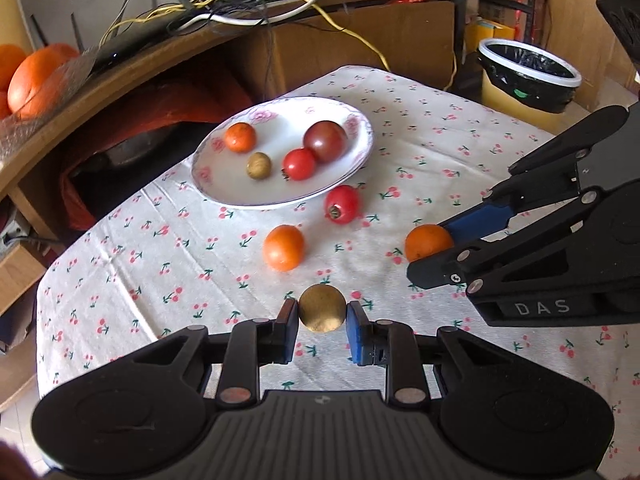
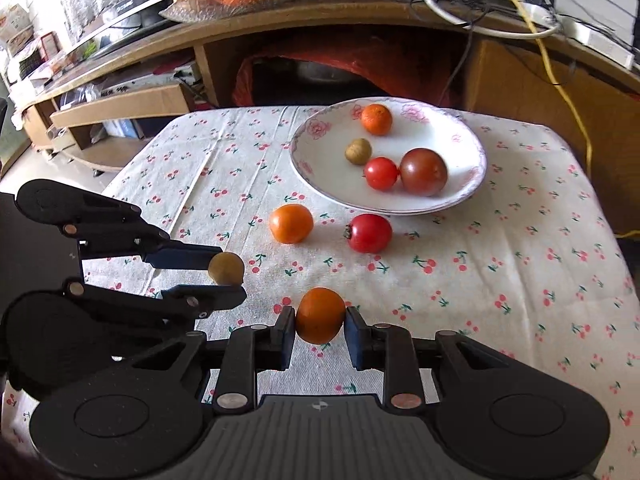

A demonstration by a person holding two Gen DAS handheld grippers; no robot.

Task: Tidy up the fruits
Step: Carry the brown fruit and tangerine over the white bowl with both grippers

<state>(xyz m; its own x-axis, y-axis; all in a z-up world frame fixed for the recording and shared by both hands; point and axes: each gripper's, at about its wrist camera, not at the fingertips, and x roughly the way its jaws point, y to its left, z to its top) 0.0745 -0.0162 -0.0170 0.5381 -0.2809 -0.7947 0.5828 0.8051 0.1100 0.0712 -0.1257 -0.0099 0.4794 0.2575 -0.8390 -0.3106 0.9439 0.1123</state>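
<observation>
- Left gripper, seen from its own camera, has its two fingers closed against a small brown round fruit, one pad pressing on each side, with the fruit at the fingertips above the cherry-print tablecloth.
- Right gripper is likewise clamped on a small orange fruit, pads tight on both sides; from the left camera the same gripper reaches in from the right edge with the orange fruit at its tip.
- White floral plate sits further back on the cloth and already holds four pieces: a small orange one, a brown one, a red tomato and a larger dark reddish tomato, the two tomatoes touching.
- Two pieces lie loose on the cloth: a red tomato just beside the plate's near rim, and an orange fruit a little nearer the grippers.
- Judged step: both grippers have their fruit picked up and the carry to the plate is in hand; roughly half of the fruit seems gathered.
- Next move calls for bringing each fruit over a bare part of the plate, low enough that it will not roll out, and opening the fingers without knocking the pieces already there.
- Clutter behind, such as cables and a bin, plays no part.
</observation>
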